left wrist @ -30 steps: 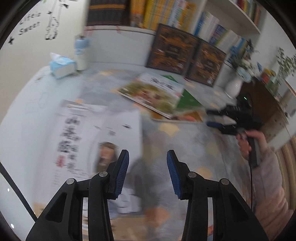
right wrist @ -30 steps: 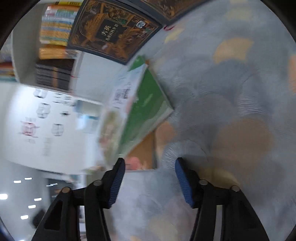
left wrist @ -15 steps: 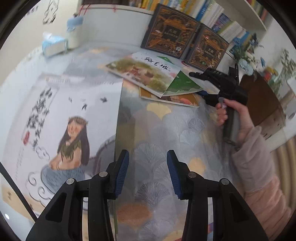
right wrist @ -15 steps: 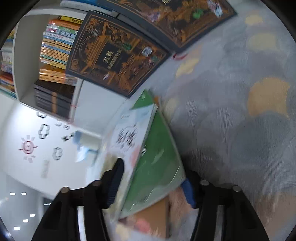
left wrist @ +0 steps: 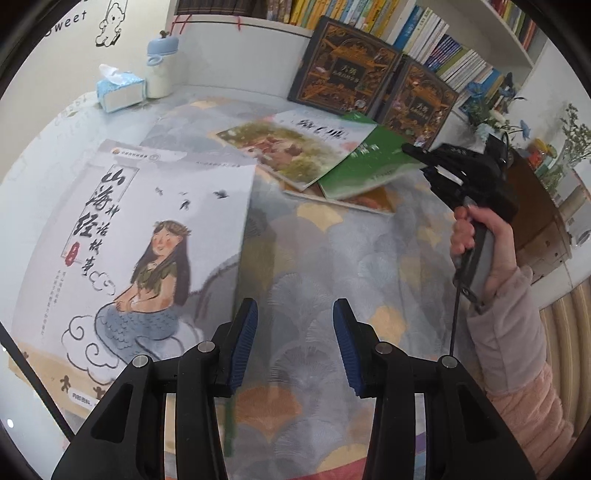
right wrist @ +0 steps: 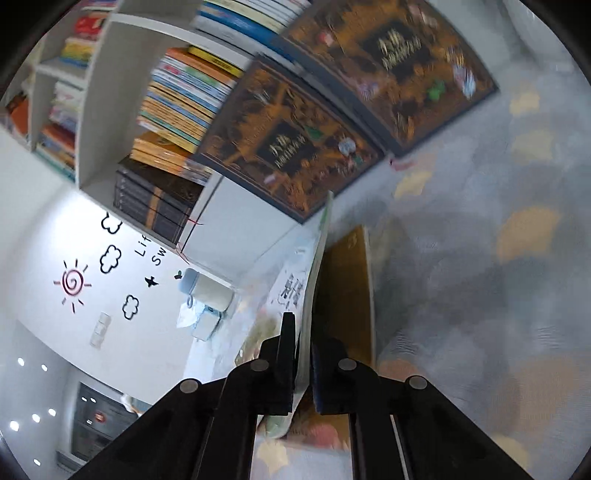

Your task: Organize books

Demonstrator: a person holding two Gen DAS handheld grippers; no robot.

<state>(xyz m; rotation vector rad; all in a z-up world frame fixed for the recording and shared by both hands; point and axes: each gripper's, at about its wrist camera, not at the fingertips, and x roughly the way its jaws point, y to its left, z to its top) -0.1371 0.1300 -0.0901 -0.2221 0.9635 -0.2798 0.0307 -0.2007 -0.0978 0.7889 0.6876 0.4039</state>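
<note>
1. Nearest, the left gripper point(left wrist: 291, 341) hangs over the patterned mat point(left wrist: 332, 258), fingers spread with nothing between them. Just to its left lies the white mermaid book point(left wrist: 147, 229), flat on the mat. Risk: lowered carelessly, a finger could scuff or shove this cover.

2. Farther, the right gripper point(right wrist: 303, 343), held by a hand point(left wrist: 476, 236) in a pink sleeve, has just closed its fingers; they now pinch the edge of the green book point(left wrist: 365, 166), perhaps together with the picture book point(left wrist: 295, 147) lying on it.

3. Risk there: the pinch sits at one edge, so the book may sag, swing or slip, and the picture book may slide off.

4. Beneath lies an orange book point(right wrist: 347, 288); it may drag along.

5. Farthest, two dark ornate books point(left wrist: 343, 70) lean against the bookshelf point(left wrist: 436, 33); a swinging corner could topple them.
</note>
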